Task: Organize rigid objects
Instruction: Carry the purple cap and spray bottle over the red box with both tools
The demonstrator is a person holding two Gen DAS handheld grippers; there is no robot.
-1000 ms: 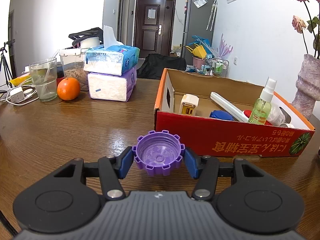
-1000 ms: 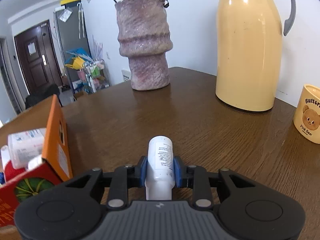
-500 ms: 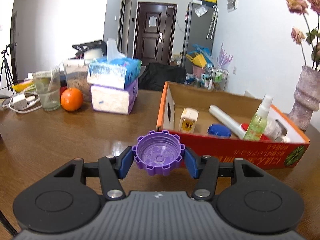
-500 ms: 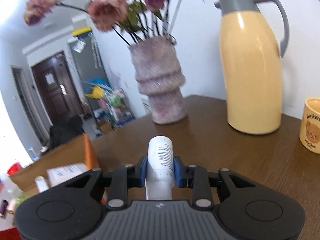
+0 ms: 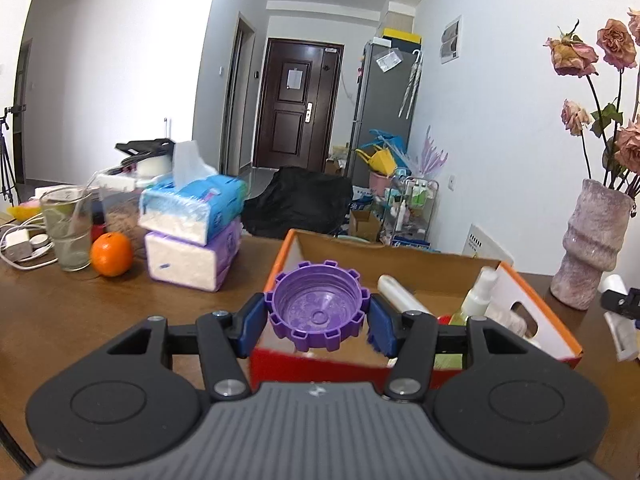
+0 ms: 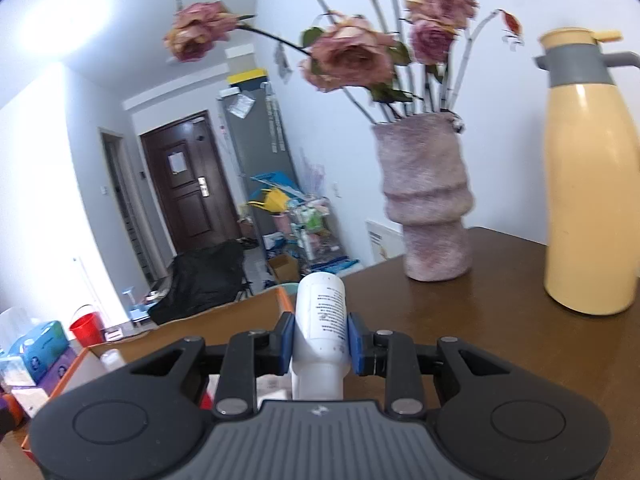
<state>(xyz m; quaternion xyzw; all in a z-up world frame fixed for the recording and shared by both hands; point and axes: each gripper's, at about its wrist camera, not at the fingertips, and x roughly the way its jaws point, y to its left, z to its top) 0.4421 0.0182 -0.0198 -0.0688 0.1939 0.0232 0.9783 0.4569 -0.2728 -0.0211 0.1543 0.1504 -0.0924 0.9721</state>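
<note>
Wooden table (image 5: 80,320); box (image 5: 532,308), vase (image 6: 428,200)

Left gripper (image 5: 318,318) clamped on purple notched cap (image 5: 318,305), open side of cap facing camera. Behind cap, at 12 o'clock, red cardboard box (image 5: 320,364) on wooden table (image 5: 80,312). Inside box: white roll (image 5: 402,298), green spray bottle (image 5: 476,300). At 10 o'clock: two tissue packs (image 5: 192,232) stacked, orange (image 5: 111,254) just beside them, glass (image 5: 68,228) beside orange. At 3 o'clock: pink vase (image 5: 592,244) with dried roses. Right gripper (image 5: 622,304) at right edge, white bottle (image 5: 620,320) in it.
</note>
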